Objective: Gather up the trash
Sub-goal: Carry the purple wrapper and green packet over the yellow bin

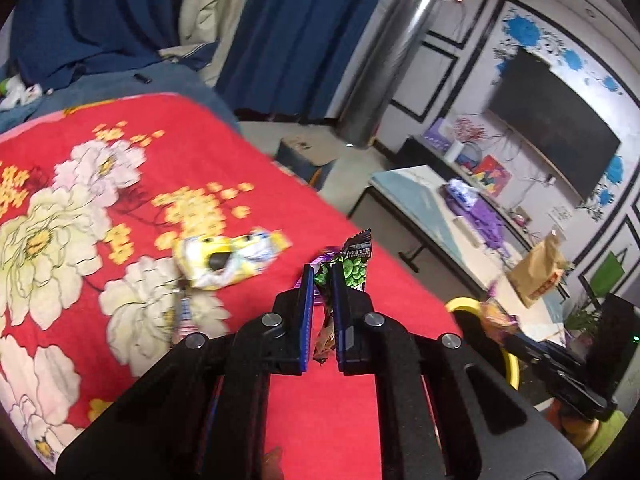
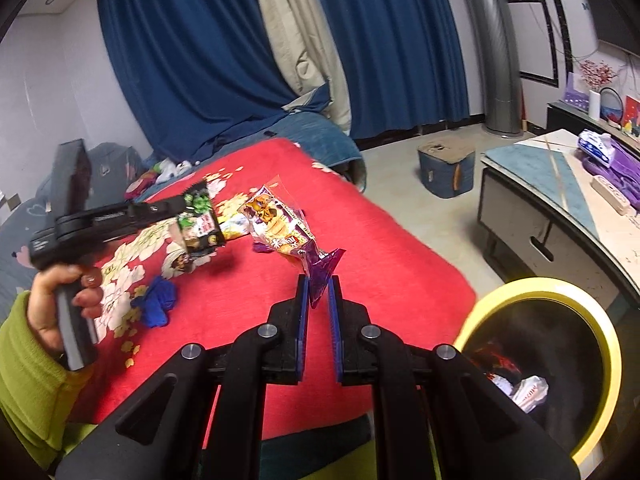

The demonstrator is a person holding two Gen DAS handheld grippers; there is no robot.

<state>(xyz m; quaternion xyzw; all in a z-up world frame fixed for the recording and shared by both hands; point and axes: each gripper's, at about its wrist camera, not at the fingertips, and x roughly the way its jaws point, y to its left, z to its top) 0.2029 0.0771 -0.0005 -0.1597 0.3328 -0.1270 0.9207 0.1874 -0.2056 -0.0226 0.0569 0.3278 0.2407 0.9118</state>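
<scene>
Wrappers fill both sets of jaws. Left gripper (image 1: 321, 280) is closed to a narrow slot on a green-and-black snack packet (image 1: 354, 262), which stands upright between the blue pads, its crimped top poking beyond the tips and its lower end hanging back between the jaws. Right gripper (image 2: 318, 286) pinches the purple tail of an orange-and-purple snack bag (image 2: 282, 228); the bag's body sticks out ahead of the tips and to their left, above the red floral blanket (image 2: 360, 248). A yellow wrapper (image 1: 230, 258) lies on the blanket ahead-left of the left jaws. The yellow-rimmed bin (image 2: 560, 292) sits right of the right jaws, with trash inside.
</scene>
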